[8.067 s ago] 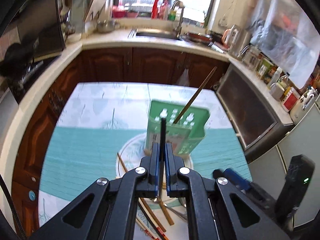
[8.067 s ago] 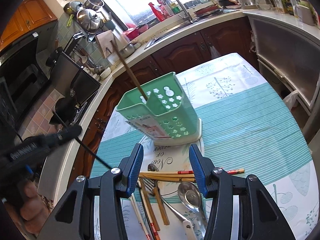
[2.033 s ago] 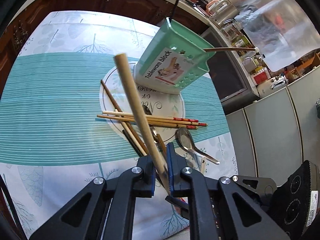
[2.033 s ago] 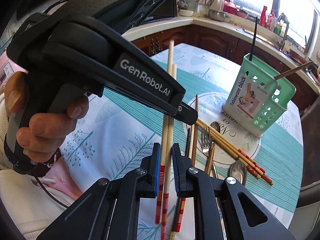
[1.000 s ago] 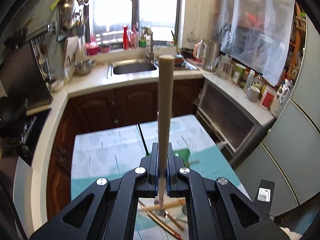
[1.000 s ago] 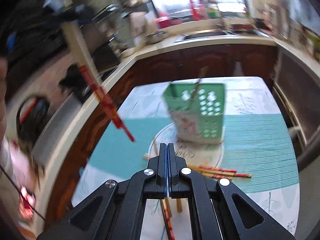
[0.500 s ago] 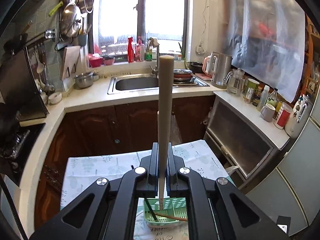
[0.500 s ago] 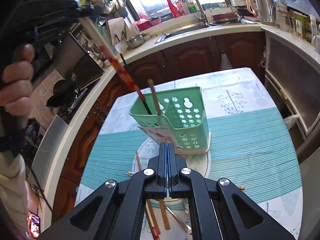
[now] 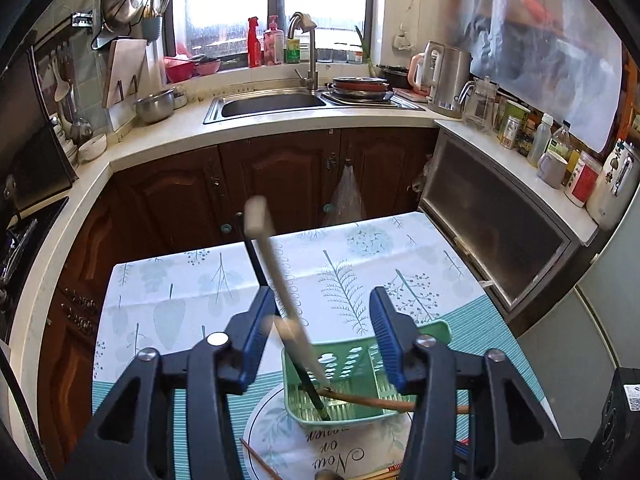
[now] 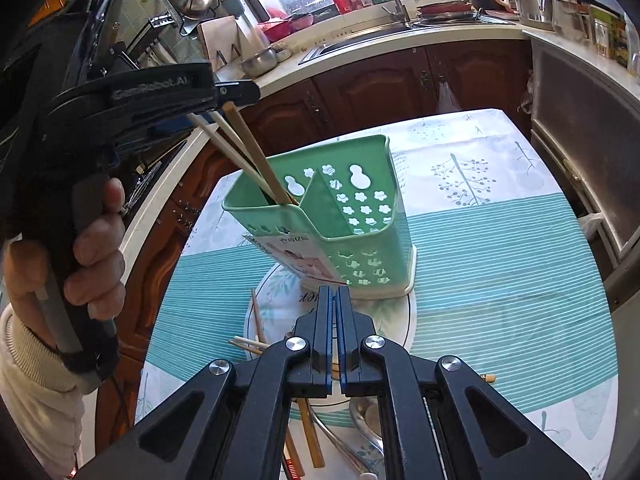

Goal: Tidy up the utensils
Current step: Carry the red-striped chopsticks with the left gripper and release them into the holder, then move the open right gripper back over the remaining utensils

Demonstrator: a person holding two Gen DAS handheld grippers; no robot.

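Observation:
A green utensil basket (image 9: 436, 329) (image 10: 360, 236) stands on a round white mat on the table. My left gripper (image 9: 320, 336) (image 10: 208, 114) is open right above the basket. A pale chopstick (image 9: 280, 280) leans free between its fingers, its tip down in the basket's left compartment. In the right wrist view several chopsticks (image 10: 248, 152) stand tilted in that compartment. A black chopstick (image 9: 308, 388) and a brown one (image 9: 372, 402) also lie in the basket. My right gripper (image 10: 333, 320) is shut and empty, low in front of the basket.
Loose chopsticks (image 10: 252, 344), a spoon (image 10: 368, 416) and other utensils lie on the mat (image 10: 404, 328) under my right gripper. The tablecloth (image 10: 500, 280) spreads right of the basket. Counters, a sink (image 9: 272, 104) and cabinets ring the table.
My left gripper has opened and let go of the pale chopstick, which now leans in the basket. It has also dropped closer to the basket. My right gripper stays shut.

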